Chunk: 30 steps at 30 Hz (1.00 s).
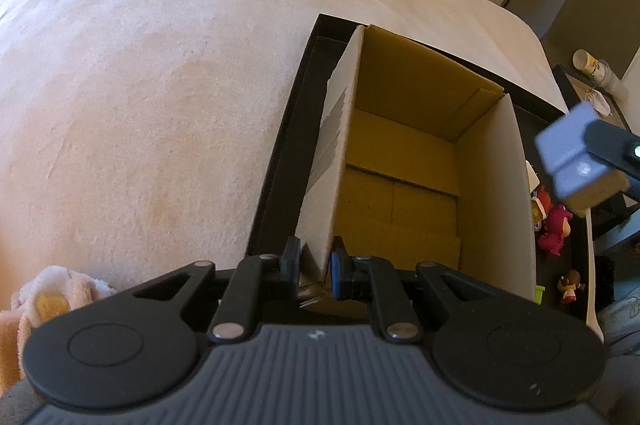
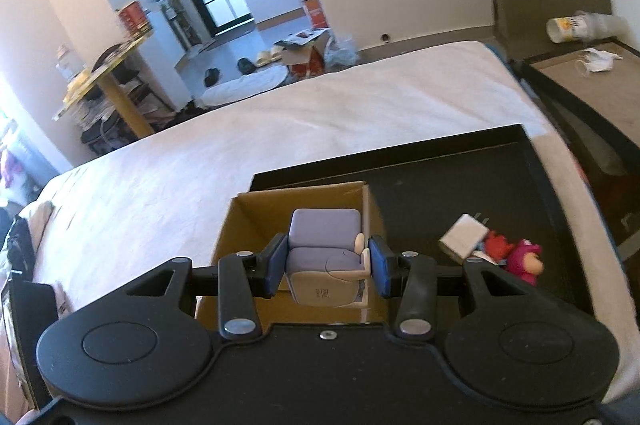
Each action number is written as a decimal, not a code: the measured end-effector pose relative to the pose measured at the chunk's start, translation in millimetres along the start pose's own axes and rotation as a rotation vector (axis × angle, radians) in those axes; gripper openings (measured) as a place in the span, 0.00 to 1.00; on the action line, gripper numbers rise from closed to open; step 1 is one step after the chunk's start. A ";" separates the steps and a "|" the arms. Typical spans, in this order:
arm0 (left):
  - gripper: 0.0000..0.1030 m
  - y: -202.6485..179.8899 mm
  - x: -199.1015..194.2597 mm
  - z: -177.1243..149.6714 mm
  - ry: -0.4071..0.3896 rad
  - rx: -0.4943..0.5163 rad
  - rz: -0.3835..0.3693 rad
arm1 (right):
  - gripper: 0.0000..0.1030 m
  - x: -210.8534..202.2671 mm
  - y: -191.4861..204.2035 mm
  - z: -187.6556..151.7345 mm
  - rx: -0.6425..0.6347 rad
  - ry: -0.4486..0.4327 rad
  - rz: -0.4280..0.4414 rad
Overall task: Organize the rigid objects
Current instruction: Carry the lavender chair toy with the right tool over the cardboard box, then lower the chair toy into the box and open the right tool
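Observation:
An open cardboard box (image 1: 404, 161) stands in a black tray (image 1: 280, 153) on the bed; it also shows in the right wrist view (image 2: 256, 221). My left gripper (image 1: 315, 267) is shut on the box's near left wall. My right gripper (image 2: 328, 263) is shut on a lilac and cream toy armchair (image 2: 324, 253) and holds it above the box. The chair also shows at the right edge of the left wrist view (image 1: 576, 161). A white block (image 2: 464, 235) and small red and pink figurines (image 2: 520, 259) lie in the tray right of the box.
The pink bed cover (image 1: 140, 85) spreads left of the tray. A plush toy (image 1: 48, 297) lies at the near left. A dark side table (image 2: 592, 81) with a cup stands right of the bed. The floor beyond holds shoes and boxes.

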<state>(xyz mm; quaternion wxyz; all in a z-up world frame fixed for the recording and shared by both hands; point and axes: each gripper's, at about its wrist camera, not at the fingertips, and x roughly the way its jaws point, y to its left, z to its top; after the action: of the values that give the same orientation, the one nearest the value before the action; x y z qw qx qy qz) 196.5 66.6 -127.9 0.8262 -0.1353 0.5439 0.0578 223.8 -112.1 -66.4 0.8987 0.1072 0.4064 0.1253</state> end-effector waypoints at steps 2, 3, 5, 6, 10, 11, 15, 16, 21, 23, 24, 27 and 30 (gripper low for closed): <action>0.13 0.4 0.4 -0.5 0.003 -0.001 -0.007 | 0.41 6.5 5.6 -0.9 -0.009 0.011 0.009; 0.13 0.9 0.6 -0.6 0.004 -0.004 -0.010 | 0.41 10.1 7.8 -1.5 -0.012 0.018 0.012; 0.13 1.0 1.2 -0.1 0.004 -0.005 -0.012 | 0.41 17.4 13.4 -3.2 -0.019 0.032 0.021; 0.13 1.1 1.8 0.4 0.006 -0.002 -0.014 | 0.41 20.8 15.8 -4.3 -0.021 0.039 0.024; 0.13 1.5 4.9 1.9 0.014 -0.002 -0.025 | 0.41 35.3 25.2 -7.3 -0.032 0.069 0.039; 0.13 1.8 5.5 1.9 0.016 -0.003 -0.028 | 0.41 38.6 27.1 -8.0 -0.031 0.076 0.041; 0.13 2.8 7.7 2.5 0.016 -0.002 -0.035 | 0.42 51.7 31.2 -11.2 -0.025 0.108 0.044; 0.13 3.2 8.1 2.6 0.016 -0.005 -0.036 | 0.42 54.7 32.4 -12.2 -0.021 0.117 0.046; 0.13 2.9 9.6 3.5 0.017 -0.006 -0.042 | 0.42 70.1 37.7 -17.5 -0.028 0.142 0.043; 0.13 4.2 9.6 3.7 0.014 -0.013 -0.045 | 0.42 76.3 39.6 -17.5 -0.030 0.151 0.045; 0.13 4.6 9.9 3.8 0.012 -0.014 -0.044 | 0.42 78.9 40.8 -17.5 -0.033 0.154 0.046; 0.13 4.3 11.5 4.1 0.014 -0.014 -0.051 | 0.42 86.8 45.2 -16.5 -0.048 0.161 0.043; 0.13 5.5 14.3 5.0 0.018 -0.019 -0.057 | 0.42 92.9 49.4 -15.6 -0.071 0.170 0.040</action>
<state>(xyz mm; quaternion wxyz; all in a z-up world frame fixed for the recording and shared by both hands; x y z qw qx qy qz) 205.2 72.6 -140.0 0.8212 -0.1590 0.5467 0.0382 264.5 -34.9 -127.3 0.8616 0.0723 0.4742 0.1662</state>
